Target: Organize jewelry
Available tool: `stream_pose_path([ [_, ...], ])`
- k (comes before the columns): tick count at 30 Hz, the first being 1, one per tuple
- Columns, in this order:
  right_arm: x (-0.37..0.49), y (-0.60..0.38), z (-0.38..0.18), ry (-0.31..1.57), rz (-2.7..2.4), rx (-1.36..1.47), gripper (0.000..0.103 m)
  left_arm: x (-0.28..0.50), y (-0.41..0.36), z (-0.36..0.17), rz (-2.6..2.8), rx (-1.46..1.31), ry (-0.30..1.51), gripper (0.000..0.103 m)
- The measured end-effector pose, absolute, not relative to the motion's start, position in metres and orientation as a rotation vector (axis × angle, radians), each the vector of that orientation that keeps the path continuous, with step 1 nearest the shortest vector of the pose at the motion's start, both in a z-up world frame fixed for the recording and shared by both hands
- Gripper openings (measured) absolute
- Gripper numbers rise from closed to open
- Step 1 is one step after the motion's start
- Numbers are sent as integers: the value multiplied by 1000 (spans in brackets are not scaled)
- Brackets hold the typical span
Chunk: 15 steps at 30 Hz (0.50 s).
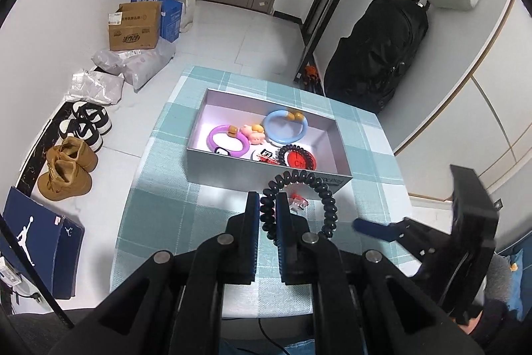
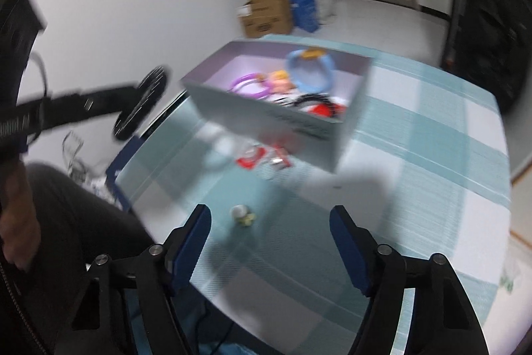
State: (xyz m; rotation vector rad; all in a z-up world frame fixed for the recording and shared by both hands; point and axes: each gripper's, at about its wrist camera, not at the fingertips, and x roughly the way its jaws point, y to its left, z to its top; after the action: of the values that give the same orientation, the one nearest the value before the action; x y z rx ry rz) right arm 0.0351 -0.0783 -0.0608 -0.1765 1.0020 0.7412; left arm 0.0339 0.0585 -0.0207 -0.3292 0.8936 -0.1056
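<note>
Risk first: left tool (image 1: pixel 267 212) is clamped on only one side of a black coil hair tie (image 1: pixel 299 205), rest of loop hangs free above surface (image 1: pixel 159 205), just short of box's near wall. Coil is springy, so it could slip out of the pinch, or the free loop could catch the box (image 1: pixel 266 173) rim on the way in and tip or drag it. Drop too early and it lands on the red clip (image 1: pixel 297 202) lying on surface just in front of the box.

Right tool (image 2: pixel 270 242) is spread wide, holds nothing, low over near part of surface w/ a small pale bead-like item (image 2: pixel 242 213) between its fingers; view is motion-blurred so can't tell what it is. Blur suggests fast motion, so a swipe could knock the item off the near edge.

Box contents: purple ring (image 1: pixel 227 140), blue ring (image 1: pixel 286 130), pink figure (image 1: pixel 254 133), second black coil tie (image 1: pixel 297 157) around a red disc (image 1: pixel 297 160), a couple small badges. Box fairly full at its right end, so room is mostly at left, far side.
</note>
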Motion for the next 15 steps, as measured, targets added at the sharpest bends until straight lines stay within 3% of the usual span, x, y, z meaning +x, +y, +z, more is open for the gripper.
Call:
stream_pose_path([
  [12,37,-46,-79,1030,767,-288,50,39,75,-29,-88,-370,939,5],
  [15,31,-39,-79,1011,776,-351,39,39,78,-30,-97,-391,942,5],
])
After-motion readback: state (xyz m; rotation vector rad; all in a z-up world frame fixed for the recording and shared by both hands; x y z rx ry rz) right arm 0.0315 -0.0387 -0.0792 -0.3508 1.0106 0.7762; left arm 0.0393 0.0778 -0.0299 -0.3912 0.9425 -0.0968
